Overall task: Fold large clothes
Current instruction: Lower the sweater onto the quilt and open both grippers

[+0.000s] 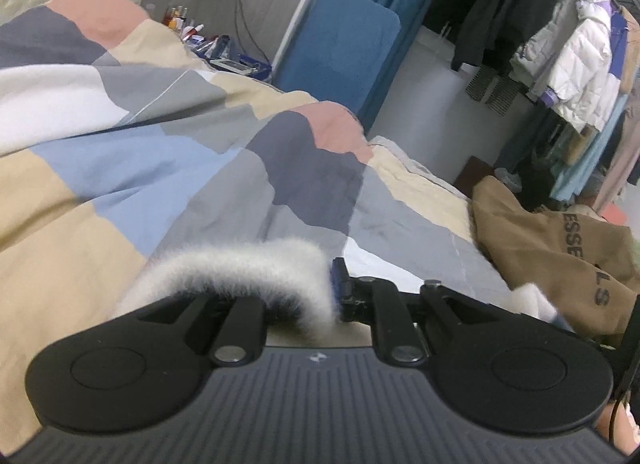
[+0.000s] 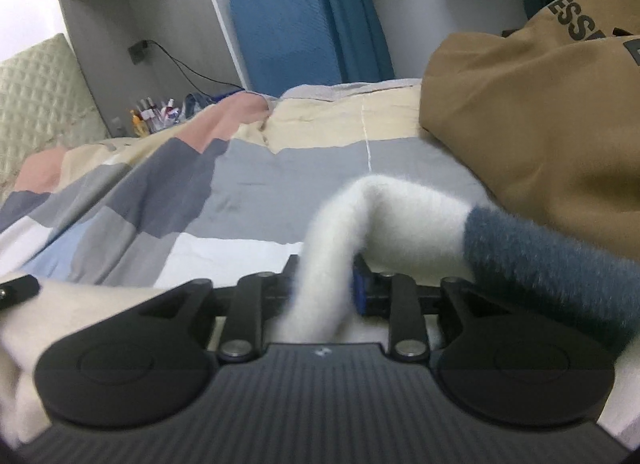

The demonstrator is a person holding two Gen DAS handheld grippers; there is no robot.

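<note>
two grippers, one garment: fluffy white knit with a blue-grey band (image 2: 404, 224), lying low on the patchwork quilt (image 1: 168, 152), a fold between each pair of fingers. left gripper (image 1: 320, 296) barely parted, white fold against its blue pad. right gripper (image 2: 324, 288) wider, fold loose between; can't tell if either pinches. one tan hoodie (image 2: 532, 112), print reads "esse..ls".

Both grippers (image 1: 320, 284) (image 2: 326, 284) — fingers partly apart
</note>
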